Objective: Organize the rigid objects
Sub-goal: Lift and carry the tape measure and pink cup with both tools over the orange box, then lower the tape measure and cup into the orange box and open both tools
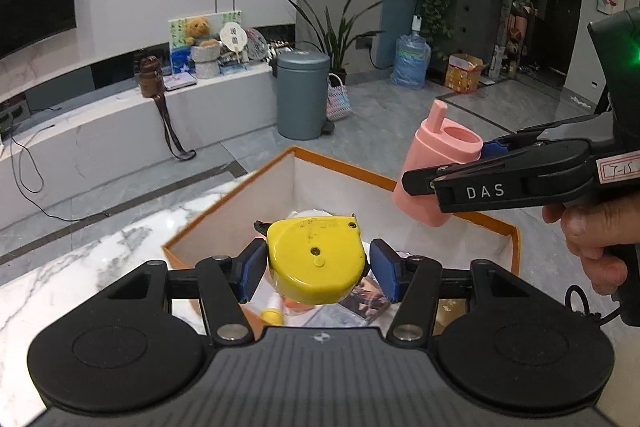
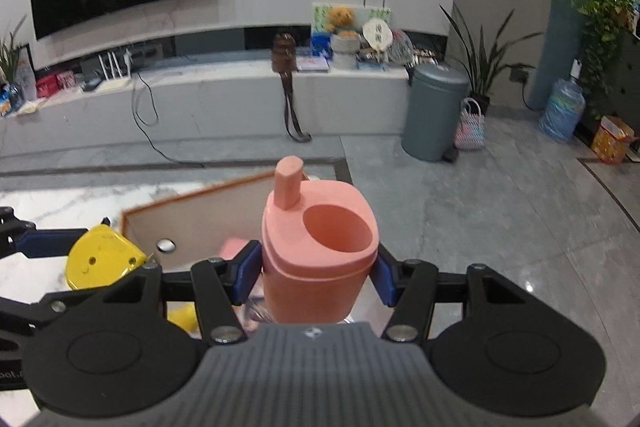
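My left gripper (image 1: 316,269) is shut on a yellow tape measure (image 1: 316,259), its blue pads (image 1: 252,275) pressing both sides. It hangs over an open box with an orange rim and white inside (image 1: 340,183). My right gripper (image 2: 318,275) is shut on a pink cup with a spout lid (image 2: 320,251), held upright above the box's right part. In the left wrist view the pink cup (image 1: 436,155) and the right gripper (image 1: 452,169) come in from the right, held by a person's hand (image 1: 592,243). The right wrist view shows the tape measure (image 2: 100,259) at the left, beside the box wall (image 2: 192,223).
The box stands on a white marble table (image 1: 100,259) near its far edge. Inside lie a yellow-capped item (image 1: 272,315) and a dark printed card (image 1: 364,301). Beyond the table are grey floor tiles, a grey bin (image 1: 302,95) and a low TV bench (image 2: 200,95).
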Motion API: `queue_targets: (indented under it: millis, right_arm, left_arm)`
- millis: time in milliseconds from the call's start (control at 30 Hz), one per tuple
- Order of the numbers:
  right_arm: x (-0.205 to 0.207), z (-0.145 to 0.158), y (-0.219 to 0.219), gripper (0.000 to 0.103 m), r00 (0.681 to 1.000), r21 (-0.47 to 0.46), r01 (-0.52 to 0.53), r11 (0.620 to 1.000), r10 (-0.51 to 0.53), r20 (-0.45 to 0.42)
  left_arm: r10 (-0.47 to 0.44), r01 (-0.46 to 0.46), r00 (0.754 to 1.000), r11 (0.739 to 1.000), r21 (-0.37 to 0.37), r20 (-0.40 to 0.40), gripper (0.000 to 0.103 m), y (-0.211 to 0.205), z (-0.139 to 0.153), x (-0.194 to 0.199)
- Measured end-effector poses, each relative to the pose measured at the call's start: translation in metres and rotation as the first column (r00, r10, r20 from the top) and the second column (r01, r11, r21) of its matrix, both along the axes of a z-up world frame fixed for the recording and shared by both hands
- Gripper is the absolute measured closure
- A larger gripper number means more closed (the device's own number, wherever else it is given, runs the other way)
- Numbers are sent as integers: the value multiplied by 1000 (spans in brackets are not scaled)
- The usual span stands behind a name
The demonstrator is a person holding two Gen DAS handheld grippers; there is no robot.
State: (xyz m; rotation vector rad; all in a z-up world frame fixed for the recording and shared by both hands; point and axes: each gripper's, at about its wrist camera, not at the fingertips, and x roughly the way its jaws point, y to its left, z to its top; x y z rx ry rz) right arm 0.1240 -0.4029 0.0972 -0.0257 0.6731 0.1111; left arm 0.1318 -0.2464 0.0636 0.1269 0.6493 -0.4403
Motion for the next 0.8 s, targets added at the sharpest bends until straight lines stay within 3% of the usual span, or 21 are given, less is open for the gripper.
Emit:
queue_targets:
  millis: [167, 333, 567, 800]
  right_arm:
    - [3, -8, -10, 46, 1000, -2, -1, 1000, 1, -30]
    - [11, -24, -11, 46, 994, -51, -28, 998, 22, -110]
    - [25, -46, -5, 46, 981, -81, -47, 996, 31, -191]
    - [39, -65, -7, 46, 971, -87, -32, 996, 11, -239]
  left_arm:
    - [-22, 23, 999, 1000, 16, -28, 38, -14, -8, 11]
    - [-43, 47, 993, 998, 34, -106, 38, -26, -22, 22]
    - [-48, 59, 987, 996, 66, -151, 38, -40, -44, 29]
    - [-45, 77, 981, 983, 166, -190, 38, -53, -60, 39]
